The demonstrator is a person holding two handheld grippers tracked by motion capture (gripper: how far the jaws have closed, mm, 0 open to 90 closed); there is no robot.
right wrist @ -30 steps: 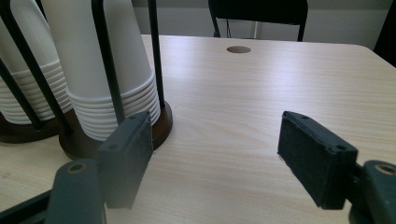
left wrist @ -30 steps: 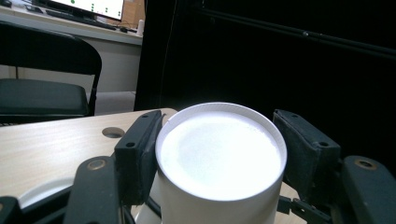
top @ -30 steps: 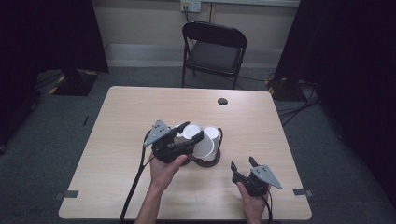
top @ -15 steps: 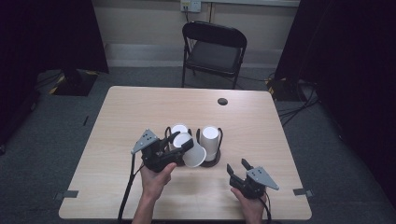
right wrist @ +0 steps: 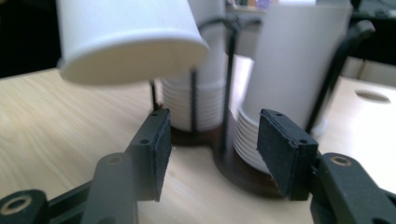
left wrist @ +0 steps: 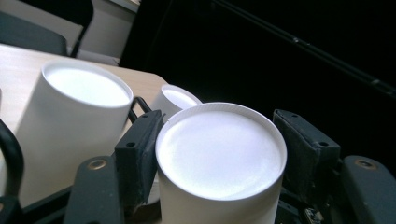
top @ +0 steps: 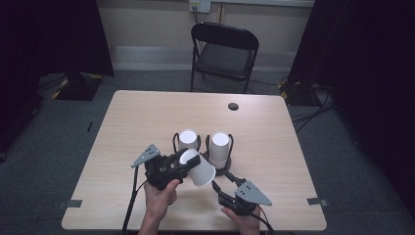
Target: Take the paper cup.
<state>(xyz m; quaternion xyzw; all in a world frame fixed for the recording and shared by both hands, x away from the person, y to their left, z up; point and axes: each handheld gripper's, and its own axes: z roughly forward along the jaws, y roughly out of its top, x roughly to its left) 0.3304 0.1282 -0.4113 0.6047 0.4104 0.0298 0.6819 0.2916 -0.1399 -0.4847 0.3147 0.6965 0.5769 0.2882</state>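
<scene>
My left gripper [top: 187,162] is shut on a white paper cup [top: 201,172], which hangs tilted above the table with its closed bottom facing the camera in the left gripper view [left wrist: 219,156]. Behind it a black wire holder [top: 215,169] carries two stacks of upturned white cups, the left stack [top: 188,139] and the right stack [top: 220,147]. My right gripper [top: 221,187] lies low near the table's front edge and points at the holder's dark base [right wrist: 243,176]. Its jaws have just been closing, and nothing is between its pads [right wrist: 156,147].
The wooden table [top: 142,122] has a dark round hole [top: 233,106] at the back right. A black folding chair [top: 225,49] stands beyond the far edge. Cables trail from both grippers off the front edge.
The left gripper has drawn one cup off the stacks, toward the person and lower, tilting it. The right gripper has slid left toward the holder, its jaws narrower.
</scene>
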